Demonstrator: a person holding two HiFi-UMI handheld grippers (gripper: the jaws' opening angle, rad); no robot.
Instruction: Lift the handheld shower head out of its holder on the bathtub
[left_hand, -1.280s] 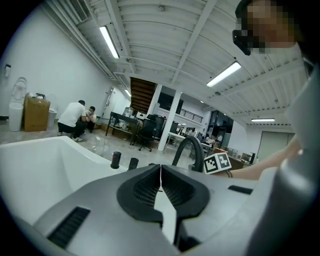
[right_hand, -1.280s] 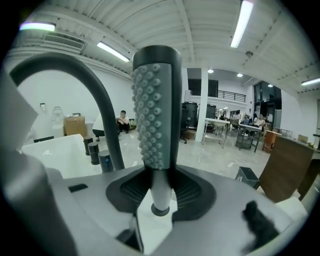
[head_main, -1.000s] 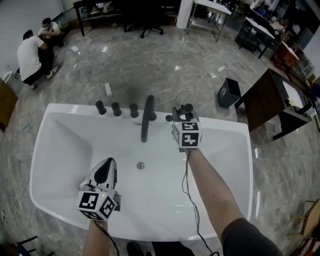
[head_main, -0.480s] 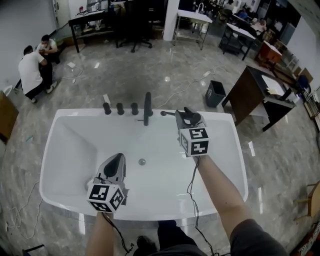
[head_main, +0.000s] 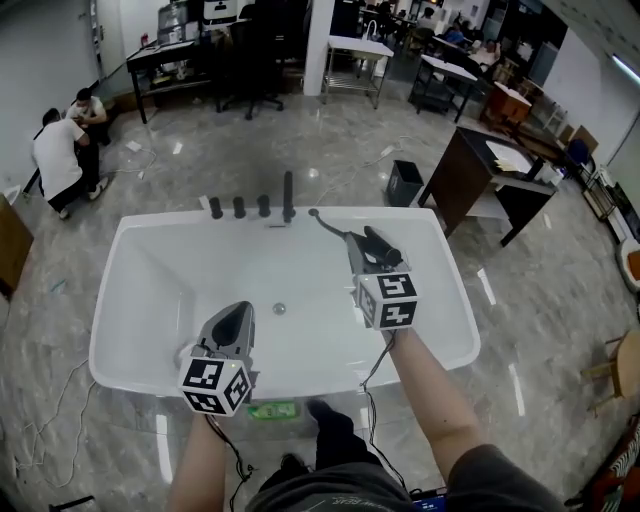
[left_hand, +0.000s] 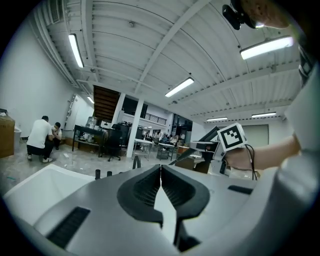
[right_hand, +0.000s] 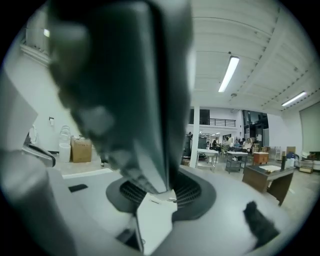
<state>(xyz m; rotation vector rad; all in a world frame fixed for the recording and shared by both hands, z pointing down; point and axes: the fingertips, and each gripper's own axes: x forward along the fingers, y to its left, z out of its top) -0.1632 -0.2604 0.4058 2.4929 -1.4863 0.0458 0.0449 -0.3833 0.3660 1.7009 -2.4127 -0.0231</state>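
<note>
Head view: the right claw (head_main: 366, 243) holds the black handheld shower head (head_main: 335, 227) above the white bathtub (head_main: 150, 290), right of the faucet (head_main: 288, 196). The left claw (head_main: 233, 325) hovers over the tub's near left.

Left gripper view: the left claw (left_hand: 160, 170) has its jaws pressed together on nothing.

Right gripper view: the right claw (right_hand: 159, 186) clamps the shower head (right_hand: 125, 90).

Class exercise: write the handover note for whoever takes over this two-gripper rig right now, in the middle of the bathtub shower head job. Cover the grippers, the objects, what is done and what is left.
Left gripper: jaws shut, empty, above the near side of the bathtub.
Right gripper: shut on the shower head, held above the tub's right half.
Faucet and three knobs stand on the far rim.
Done: the shower head is up off the rim; its holder cannot be made out.
Left: probably only to keep the grip firm.
</note>
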